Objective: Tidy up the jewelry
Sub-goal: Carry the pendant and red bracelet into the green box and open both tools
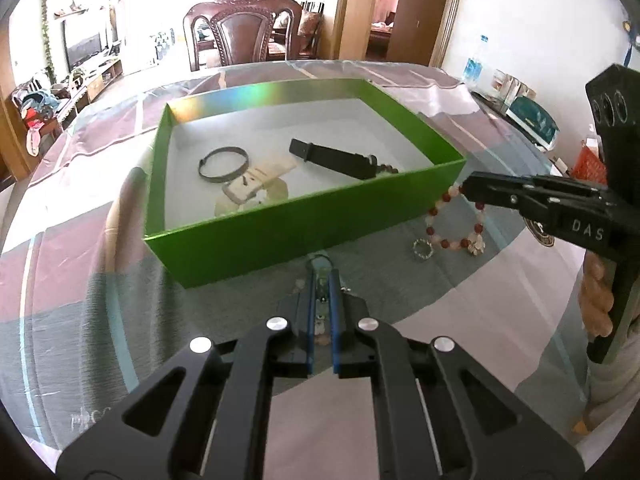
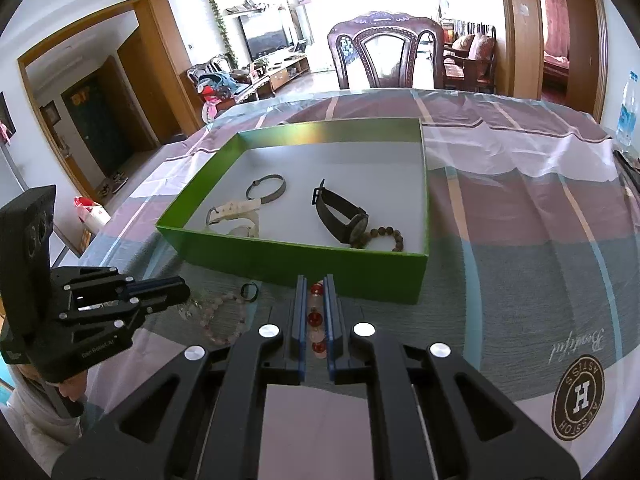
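A green box (image 1: 280, 236) (image 2: 304, 260) sits on the table and holds a metal bangle (image 1: 223, 164) (image 2: 267, 187), a cream watch (image 1: 256, 182) (image 2: 232, 212), a black watch (image 1: 340, 158) (image 2: 342, 216) and a dark bead bracelet (image 2: 384, 236). My right gripper (image 2: 314, 292) (image 1: 466, 190) is shut on a red-and-white bead bracelet (image 1: 452, 220) (image 2: 316, 316) in front of the box. My left gripper (image 1: 322, 276) (image 2: 182, 292) is shut on a pale pink bead bracelet (image 2: 224, 320) (image 1: 320, 320). A small beaded ring (image 1: 423, 249) and a dark ring (image 2: 250, 291) lie on the table.
The table wears a striped pink, grey and white cloth (image 2: 520, 240) under glass. A carved wooden chair (image 2: 384, 52) stands at the far side. A water bottle (image 2: 628, 108), a teal box (image 1: 532, 120) and a red basket (image 1: 588, 160) stand at the right edge.
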Available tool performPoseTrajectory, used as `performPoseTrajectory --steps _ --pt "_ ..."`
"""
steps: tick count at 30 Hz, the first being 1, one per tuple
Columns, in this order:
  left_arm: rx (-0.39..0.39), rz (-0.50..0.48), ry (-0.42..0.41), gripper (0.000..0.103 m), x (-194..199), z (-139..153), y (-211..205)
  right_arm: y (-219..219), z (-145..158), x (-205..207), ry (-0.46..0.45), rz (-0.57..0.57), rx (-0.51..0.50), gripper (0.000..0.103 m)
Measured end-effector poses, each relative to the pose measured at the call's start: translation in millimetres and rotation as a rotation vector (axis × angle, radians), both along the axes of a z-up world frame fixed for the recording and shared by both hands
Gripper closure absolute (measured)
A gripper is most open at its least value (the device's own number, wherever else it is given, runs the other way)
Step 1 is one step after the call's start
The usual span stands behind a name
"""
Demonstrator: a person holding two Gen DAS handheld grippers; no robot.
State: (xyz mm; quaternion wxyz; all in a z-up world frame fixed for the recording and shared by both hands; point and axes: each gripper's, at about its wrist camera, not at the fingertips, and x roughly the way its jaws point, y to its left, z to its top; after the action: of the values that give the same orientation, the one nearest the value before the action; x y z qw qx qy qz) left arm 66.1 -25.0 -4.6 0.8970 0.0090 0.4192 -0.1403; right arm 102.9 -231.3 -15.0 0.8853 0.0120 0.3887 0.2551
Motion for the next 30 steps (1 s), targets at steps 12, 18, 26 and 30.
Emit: performPoseTrajectory --steps 12,18,26,30 --pt "0.015 0.049 -0.117 0.097 -0.5 56.0 14.7 14.2 42.2 0.1 -0.102 0.031 -0.047 0.095" --pt "0.005 0.135 -0.167 0.097 34.5 74.7 32.3 21.8 62.7 32.1 -0.164 0.005 -0.028 0.095" --pt "-0.006 0.222 -0.114 0.085 76.7 44.3 47.4 42.9 23.5 72.2 -0.085 -0.014 -0.071 0.091" --pt "-0.042 0.226 -0.09 0.063 70.7 40.0 53.4 30.8 25.1 61.3 -0.058 -0.025 -0.027 0.05"
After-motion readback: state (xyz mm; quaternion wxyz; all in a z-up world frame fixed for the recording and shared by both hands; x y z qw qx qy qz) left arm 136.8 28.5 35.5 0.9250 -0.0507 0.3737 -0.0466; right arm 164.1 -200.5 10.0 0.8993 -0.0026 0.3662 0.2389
